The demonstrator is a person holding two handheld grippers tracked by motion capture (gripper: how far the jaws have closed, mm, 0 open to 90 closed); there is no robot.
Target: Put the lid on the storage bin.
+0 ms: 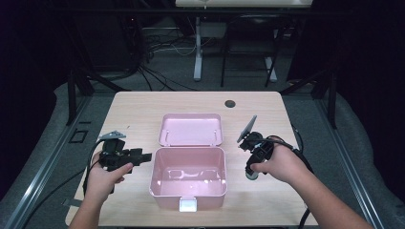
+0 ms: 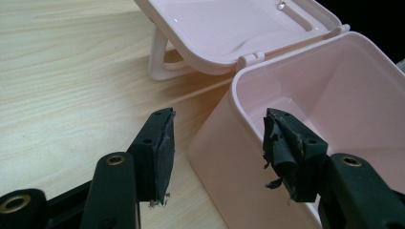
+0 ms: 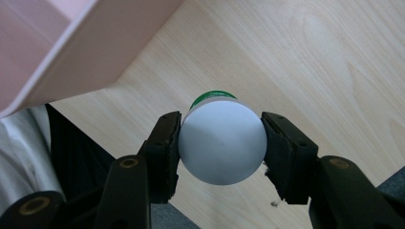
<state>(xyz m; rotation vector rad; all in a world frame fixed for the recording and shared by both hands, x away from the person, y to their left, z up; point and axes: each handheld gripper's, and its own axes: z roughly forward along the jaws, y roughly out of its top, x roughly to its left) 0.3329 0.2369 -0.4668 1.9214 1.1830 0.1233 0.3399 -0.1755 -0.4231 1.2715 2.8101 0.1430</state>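
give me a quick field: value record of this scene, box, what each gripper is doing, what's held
box: pink box, lid open and lying back on the table
box contents: nothing visible inside
left hand-held gripper: open, jaws straddle the box's near wall, pads not pressing
right hand-held gripper: shut on a small jar
small jar: white lid, green body below, held off the table beside the box

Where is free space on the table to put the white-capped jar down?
Bare wood lies right of the pink box, around the right gripper holding the jar, and behind the open lid. The left gripper crowds the box's left wall.
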